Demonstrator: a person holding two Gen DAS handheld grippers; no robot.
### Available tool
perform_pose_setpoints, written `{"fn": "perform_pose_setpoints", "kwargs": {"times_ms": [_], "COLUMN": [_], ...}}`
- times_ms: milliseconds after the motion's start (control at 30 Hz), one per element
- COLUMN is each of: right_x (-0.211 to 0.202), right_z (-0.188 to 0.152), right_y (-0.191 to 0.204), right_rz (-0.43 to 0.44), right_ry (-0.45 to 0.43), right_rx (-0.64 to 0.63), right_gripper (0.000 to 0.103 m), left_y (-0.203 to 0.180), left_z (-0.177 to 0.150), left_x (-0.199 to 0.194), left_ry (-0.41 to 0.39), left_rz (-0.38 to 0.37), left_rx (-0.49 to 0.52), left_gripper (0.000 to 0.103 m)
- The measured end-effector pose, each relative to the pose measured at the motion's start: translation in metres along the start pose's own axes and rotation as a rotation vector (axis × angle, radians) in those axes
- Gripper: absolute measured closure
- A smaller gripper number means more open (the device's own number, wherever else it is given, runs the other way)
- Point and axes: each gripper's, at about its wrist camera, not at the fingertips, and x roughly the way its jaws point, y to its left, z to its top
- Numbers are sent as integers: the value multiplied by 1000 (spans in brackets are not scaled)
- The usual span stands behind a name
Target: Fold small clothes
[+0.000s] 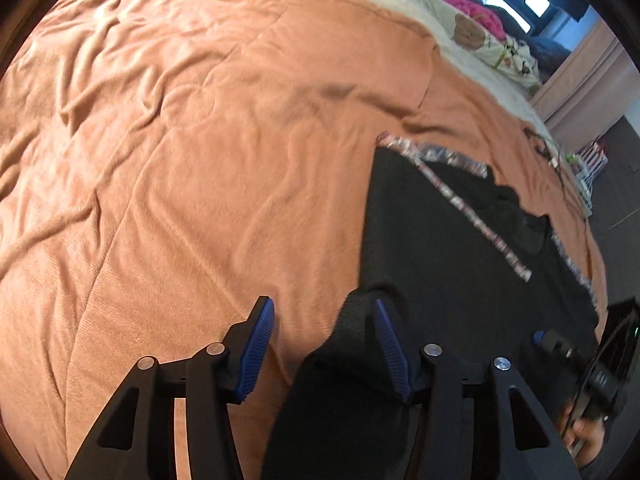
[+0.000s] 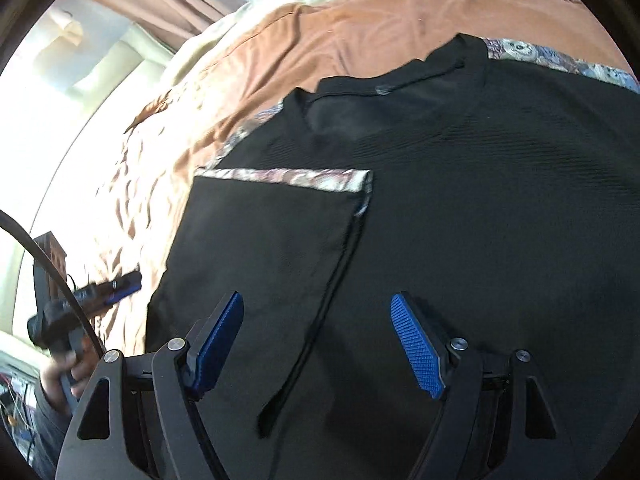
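The black shirt (image 2: 480,200) lies flat on the orange bedspread (image 1: 200,140), its folded side panel directly under the released right tongs (image 2: 316,320), while the released left tongs (image 1: 324,332) straddle its near edge.

Counted: 1 black knit garment with patterned trim (image 2: 500,208), 1 orange bedspread (image 1: 200,140), 1 cream blanket (image 1: 400,4), 1 pink knitted item (image 1: 476,10), 2 black two-finger grippers with blue pads, left (image 1: 324,322) and right (image 2: 318,312), 2 hands (image 1: 588,436) (image 2: 64,372).
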Motion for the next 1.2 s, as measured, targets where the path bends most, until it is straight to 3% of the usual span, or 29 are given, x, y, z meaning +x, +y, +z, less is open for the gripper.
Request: {"fn": "perform_pose_setpoints", "kwargs": {"times_ms": [67,233,300,333,500,600,767,933,1033,1067,1133,1167,1200], "right_x": [3,10,16,20,37,36,30,18,5,-2,-14,-21,-31], "right_z": [1,11,17,21,37,39,36,35,31,28,24,21,20], "right_y": [-5,-2,-2,-1,-2,0,-6,-14,-14,-15,-19,-20,-22], "right_rz": [-4,-11,-16,-23,-49,-64,-169,-95,-100,-102,-99,-99,-105], "right_ry": [-6,-16,-16,-15,17,1,-48,-25,-24,-29,-32,-42,-58], "right_rx": [6,4,-5,-12,-37,-51,-42,3,-34,-41,-42,-43,-47], "right_gripper": [28,43,54,58,97,103,103,103,103,99,77,54,38], "left_y": [0,-7,-11,-11,-2,4,2,-1,0,-1,-3,-6,-10], "left_z": [-3,-8,-11,-13,-11,-12,-11,-10,-12,-13,-15,-16,-18], "left_x": [9,23,30,33,28,29,31,22,15,12,6,2,-4], "left_ry": [16,41,66,84,72,83,90,83,69,63,50,42,29], "left_rz": [-7,-70,-55,-51,-36,-36,-22,19,33,34,42,41,39], "left_rx": [12,54,76,80,62,46,17,28,23,22,22,25,32], "left_gripper": [55,60,85,88,95,95,93,80,76,75,70,62,53]}}
